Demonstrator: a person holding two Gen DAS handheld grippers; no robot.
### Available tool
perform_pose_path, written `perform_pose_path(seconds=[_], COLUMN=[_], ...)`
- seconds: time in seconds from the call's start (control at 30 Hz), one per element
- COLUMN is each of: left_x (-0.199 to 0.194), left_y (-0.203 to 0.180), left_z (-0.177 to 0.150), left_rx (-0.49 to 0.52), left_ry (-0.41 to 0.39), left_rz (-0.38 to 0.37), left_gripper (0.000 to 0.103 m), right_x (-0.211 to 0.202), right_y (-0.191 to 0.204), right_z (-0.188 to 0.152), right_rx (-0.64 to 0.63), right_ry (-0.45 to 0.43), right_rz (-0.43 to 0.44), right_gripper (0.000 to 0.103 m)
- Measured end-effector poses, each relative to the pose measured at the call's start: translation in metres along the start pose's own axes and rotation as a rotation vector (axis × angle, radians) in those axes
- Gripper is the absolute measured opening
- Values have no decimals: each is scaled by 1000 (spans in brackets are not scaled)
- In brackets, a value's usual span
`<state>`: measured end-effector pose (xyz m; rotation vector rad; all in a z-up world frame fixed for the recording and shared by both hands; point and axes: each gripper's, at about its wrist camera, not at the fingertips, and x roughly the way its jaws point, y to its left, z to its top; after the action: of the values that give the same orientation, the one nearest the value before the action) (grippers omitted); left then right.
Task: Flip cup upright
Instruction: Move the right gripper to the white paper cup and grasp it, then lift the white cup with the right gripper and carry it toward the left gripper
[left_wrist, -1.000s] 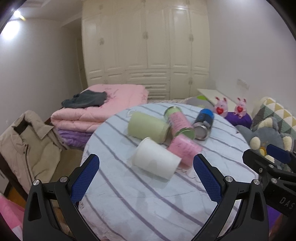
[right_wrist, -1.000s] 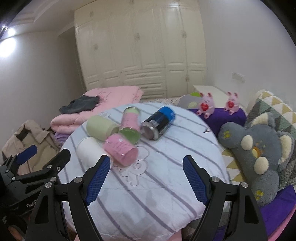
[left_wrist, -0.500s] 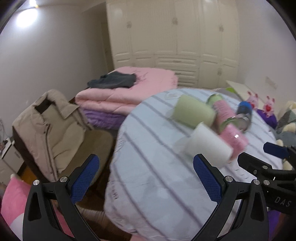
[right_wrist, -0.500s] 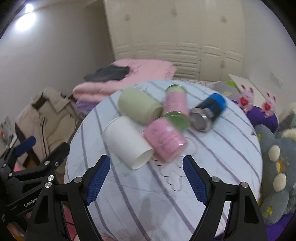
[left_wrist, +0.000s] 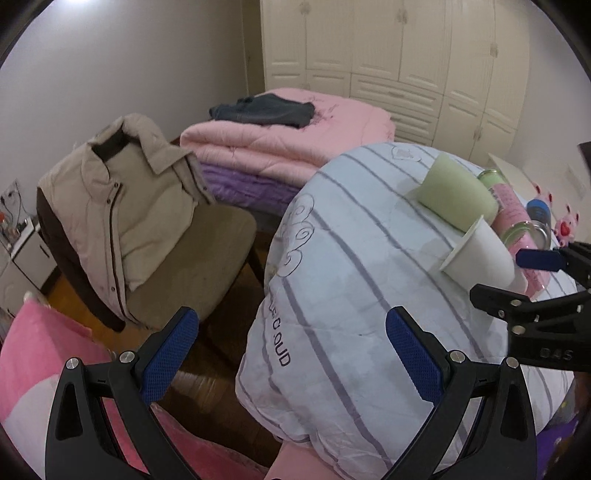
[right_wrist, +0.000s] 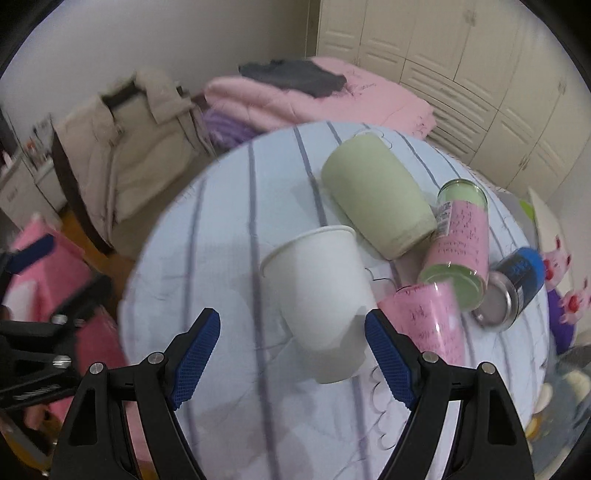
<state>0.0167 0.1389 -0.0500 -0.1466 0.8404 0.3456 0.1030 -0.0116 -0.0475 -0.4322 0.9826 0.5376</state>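
Observation:
A white paper cup (right_wrist: 321, 291) lies on its side on the round striped table (right_wrist: 207, 236), its mouth facing away from me. My right gripper (right_wrist: 291, 354) is open, its blue pads on either side of the cup's base, just short of it. The cup also shows in the left wrist view (left_wrist: 480, 254), with the right gripper (left_wrist: 535, 273) beside it. My left gripper (left_wrist: 295, 354) is open and empty over the table's left edge, away from the cups.
A green cup (right_wrist: 376, 199), a pink-labelled tumbler (right_wrist: 458, 236), a pink cup (right_wrist: 428, 325) and a blue can (right_wrist: 513, 284) lie beside the white cup. A chair with a beige jacket (left_wrist: 122, 218) and folded pink quilts (left_wrist: 291, 136) stand left of the table.
Both grippers have swung left. The right gripper has closed in on the white cup, which now sits between its pads. The left gripper now faces the table's left edge and the chair.

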Motion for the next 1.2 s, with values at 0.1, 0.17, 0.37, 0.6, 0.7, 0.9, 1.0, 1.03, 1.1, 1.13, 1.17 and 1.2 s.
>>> perform_pose_path(seconds=[0.1, 0.17, 0.37, 0.6, 0.7, 0.9, 1.0, 1.03, 1.1, 1.13, 1.17, 1.2], left_x=[9, 16, 24, 29, 32, 33, 33, 33, 31, 29, 28, 26], left_y=[4, 4, 3, 9, 11, 12, 11, 10, 8, 6, 5, 3], left_z=[1, 2, 3, 7, 8, 9, 10, 11, 12, 13, 13, 15], left_rx=[-9, -12, -6, -19, -23, -27, -26, -25, -20, -16, -12, -5], left_ry=[22, 42, 66, 76, 82, 86, 86, 87, 84, 81, 79, 73], left_rz=[-15, -22, -18, -13, -12, -8, -8, -10, -16, -19, -21, -24], left_gripper=[102, 102, 103, 103, 103, 102, 102, 102, 102, 102, 102, 102], right_x=[10, 14, 37, 59, 56, 53, 48, 45, 37, 33, 32, 26], right_y=[5, 6, 4, -6, -11, -13, -14, -15, -22, -25, -28, -31], right_z=[6, 9, 18, 28, 33, 35, 31, 30, 26, 24, 23, 21], right_rx=[-64, -83, -122, -50, 6, 59, 93, 107, 145, 177, 200, 232], right_ry=[19, 31, 88, 108, 94, 92, 89, 84, 79, 80, 77, 65], right_rz=[-43, -54, -95, -22, 26, 65, 75, 74, 73, 84, 95, 103], right_gripper=[82, 82, 82, 69, 60, 60, 60, 60, 60, 60, 60, 60])
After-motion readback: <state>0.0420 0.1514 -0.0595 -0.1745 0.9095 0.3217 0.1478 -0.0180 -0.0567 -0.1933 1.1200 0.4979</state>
